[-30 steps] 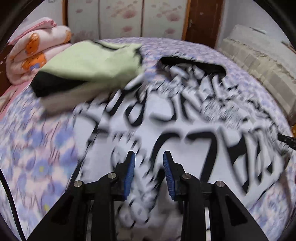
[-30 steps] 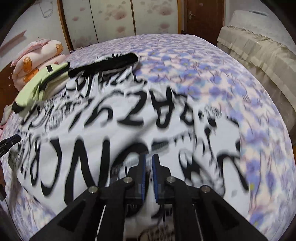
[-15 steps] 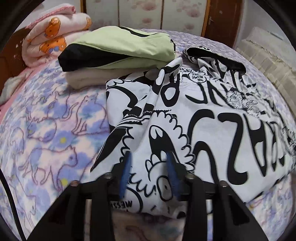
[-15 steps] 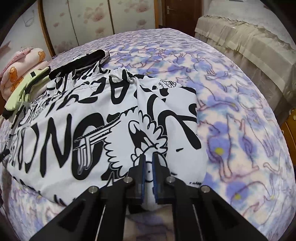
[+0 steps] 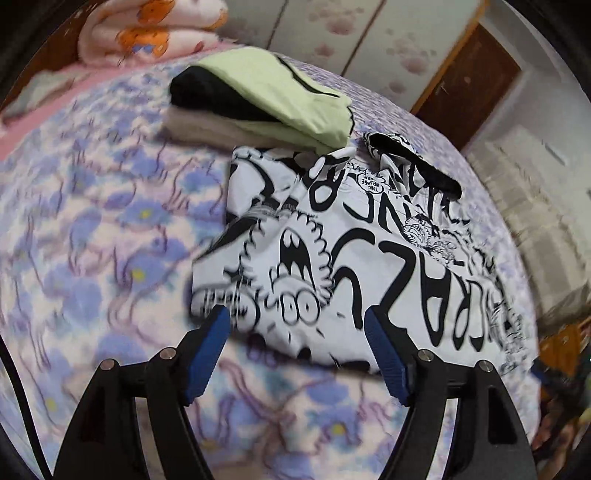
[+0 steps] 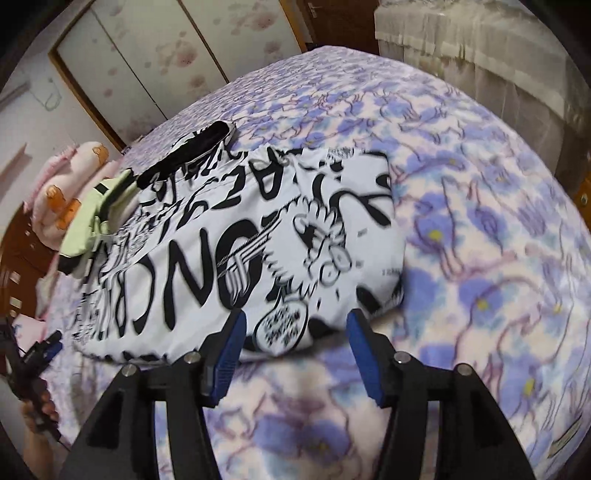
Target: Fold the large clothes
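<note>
blurred: bedspread (image 5: 92, 258) near lens | cut off: pink blanket (image 5: 155, 33) by top edge | hidden: beige garment (image 5: 207, 127) under green one

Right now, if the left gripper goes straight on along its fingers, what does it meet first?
Probably the near edge of the white garment with black cartoon print; the left gripper, jaws opening, holds nothing between them. Depth is unclear.

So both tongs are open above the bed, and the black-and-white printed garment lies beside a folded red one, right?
Not red: the folded garment beside the black-and-white printed garment is pale green with black, as the left wrist view shows. Both tongs, left and right, are indeed opening, nothing between them.
</note>
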Demonstrator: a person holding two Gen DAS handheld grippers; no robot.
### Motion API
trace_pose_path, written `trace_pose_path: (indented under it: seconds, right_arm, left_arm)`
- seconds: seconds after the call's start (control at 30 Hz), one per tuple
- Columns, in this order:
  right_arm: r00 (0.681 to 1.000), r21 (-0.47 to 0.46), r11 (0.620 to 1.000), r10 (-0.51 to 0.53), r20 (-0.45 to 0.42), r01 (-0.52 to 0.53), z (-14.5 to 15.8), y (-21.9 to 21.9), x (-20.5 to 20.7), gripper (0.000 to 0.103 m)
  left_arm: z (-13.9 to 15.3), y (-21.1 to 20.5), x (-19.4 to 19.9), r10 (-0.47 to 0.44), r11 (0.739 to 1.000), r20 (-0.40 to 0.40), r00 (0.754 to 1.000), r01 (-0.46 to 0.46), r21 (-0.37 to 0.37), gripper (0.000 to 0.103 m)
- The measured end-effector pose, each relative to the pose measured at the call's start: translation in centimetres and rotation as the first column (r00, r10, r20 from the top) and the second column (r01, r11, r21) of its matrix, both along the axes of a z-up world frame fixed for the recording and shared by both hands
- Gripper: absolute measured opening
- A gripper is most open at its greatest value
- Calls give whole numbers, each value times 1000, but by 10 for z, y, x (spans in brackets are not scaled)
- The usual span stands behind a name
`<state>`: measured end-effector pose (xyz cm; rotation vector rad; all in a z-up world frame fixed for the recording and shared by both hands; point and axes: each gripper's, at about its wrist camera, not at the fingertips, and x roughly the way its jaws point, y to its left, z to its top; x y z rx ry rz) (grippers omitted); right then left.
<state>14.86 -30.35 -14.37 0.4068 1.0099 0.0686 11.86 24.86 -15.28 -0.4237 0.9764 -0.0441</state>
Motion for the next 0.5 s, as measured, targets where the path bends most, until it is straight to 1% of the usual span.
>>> trace_pose_path:
  seconds: [0.03, 0.13, 0.23, 0.3, 0.4, 0.5]
  right_arm:
    - [1000, 5, 1000, -2, -3, 2, -2, 0, -3, 63]
    - [1000, 4, 1000, -18, -22, 18, -13, -2, -9, 63]
    - [997, 32, 999, -40, -65, 42, -31, -7, -9, 63]
    - [995, 42, 997, -55, -78, 59, -39, -9, -7, 63]
    - [994, 83, 993, -80, -79, 87, -51, -13, 3, 63]
    - [992, 128, 985, -103, -69, 112, -59, -14, 17, 63]
  left_arm:
    - [-4, 1, -5, 8, 1000, -7, 1000, -9, -15, 74]
    - [-21, 1, -12, 21, 999, -39, 999, -22, -30, 74]
    - [-42, 0, -13, 31, 997, -79, 996, -36, -63, 74]
    - [-54, 0, -10, 38, 996, -90, 995, -46, -82, 74]
    - [-70, 1, 0, 58, 991, -95, 994, -69, -117, 74]
    - [-78, 3, 12, 80, 985, -69, 994, -90, -146, 74]
